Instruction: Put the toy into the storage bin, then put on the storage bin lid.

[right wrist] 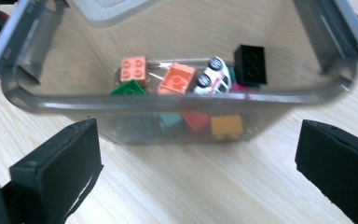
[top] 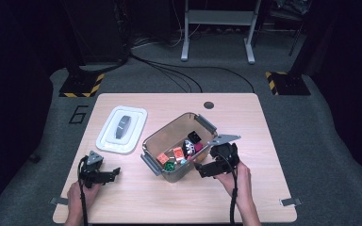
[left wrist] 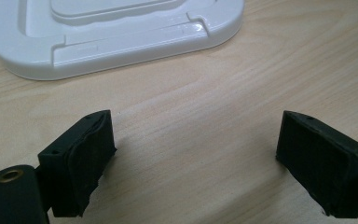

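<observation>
Toy bricks [right wrist: 177, 79] lay heaped in the near corner of a clear bin [top: 156, 135] that sat a little right of the table's [top: 245, 132] centre, turned so its long axis ran from about seven o'clock to one o'clock. Orange, green, black and yellow pieces and a small white toy car [right wrist: 213, 74] were piled against the wall nearest the person, probably because that was the easiest side to drop them over. The right gripper [top: 206, 170] hovered just beside that wall, at about four o'clock from the bin's middle, jaws spread wide with nothing between them; this looked like the pose after a release. The bin's white lid [top: 122, 129] lay flat on the table at about nine o'clock from the bin, set aside so the opening stayed free. The left gripper [top: 114, 172] rested low near the table's front-left, pointed towards the lid, jaws wide apart and empty, seemingly waiting its turn.
</observation>
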A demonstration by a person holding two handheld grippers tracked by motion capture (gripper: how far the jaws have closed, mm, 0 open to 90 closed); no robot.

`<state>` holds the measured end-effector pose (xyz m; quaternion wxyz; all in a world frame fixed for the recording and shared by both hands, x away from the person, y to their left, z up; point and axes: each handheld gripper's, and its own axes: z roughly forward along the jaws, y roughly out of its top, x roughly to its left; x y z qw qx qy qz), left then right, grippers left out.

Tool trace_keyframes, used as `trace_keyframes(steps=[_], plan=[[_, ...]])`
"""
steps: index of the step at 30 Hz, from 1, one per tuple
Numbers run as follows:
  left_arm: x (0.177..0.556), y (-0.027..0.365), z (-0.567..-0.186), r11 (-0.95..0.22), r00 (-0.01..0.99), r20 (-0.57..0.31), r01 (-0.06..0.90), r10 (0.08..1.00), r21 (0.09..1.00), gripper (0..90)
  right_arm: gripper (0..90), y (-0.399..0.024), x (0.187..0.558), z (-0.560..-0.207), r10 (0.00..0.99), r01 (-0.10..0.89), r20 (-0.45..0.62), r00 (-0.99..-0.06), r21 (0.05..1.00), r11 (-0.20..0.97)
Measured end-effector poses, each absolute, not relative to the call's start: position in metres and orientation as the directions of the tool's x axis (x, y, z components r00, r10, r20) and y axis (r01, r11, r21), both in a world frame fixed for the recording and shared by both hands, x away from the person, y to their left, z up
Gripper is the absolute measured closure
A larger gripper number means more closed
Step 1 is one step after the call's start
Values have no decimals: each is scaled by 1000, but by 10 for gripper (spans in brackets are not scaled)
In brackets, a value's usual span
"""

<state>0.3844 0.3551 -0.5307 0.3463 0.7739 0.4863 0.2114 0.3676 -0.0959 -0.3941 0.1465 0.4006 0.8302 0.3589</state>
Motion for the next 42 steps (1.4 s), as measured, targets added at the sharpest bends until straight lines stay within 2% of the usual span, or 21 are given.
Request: trace_keyframes(steps=[7, 14, 15, 18, 24, 33, 42], plan=[[384, 355, -531, -287, 437, -10, 606, 899, 742, 110, 0, -123, 359, -413, 834, 575, 3, -552, 726, 378], [384, 355, -531, -287, 437, -10, 607, 899, 741, 110, 0, -153, 360, -442, 875, 619, 25, -483, 716, 322], [384, 355, -531, -286, 436, -9, 606, 900, 743, 111, 0, -164, 362, -453, 885, 643, 69, -460, 714, 279], [384, 355, -531, -285, 435, -10, 606, 901, 743, 111, 0, -176, 363, -465, 896, 661, 98, -433, 711, 242], [384, 355, -531, -285, 435, -9, 606, 901, 742, 111, 0, -194, 365, -479, 925, 685, 89, -368, 699, 205], [385, 355, -531, -287, 436, -8, 606, 900, 742, 111, 0, -210, 375, -503, 949, 693, 24, -314, 689, 212], [385, 355, -530, -295, 445, -6, 603, 895, 741, 107, 0, -212, 397, -521, 942, 697, -43, -333, 662, 277]])
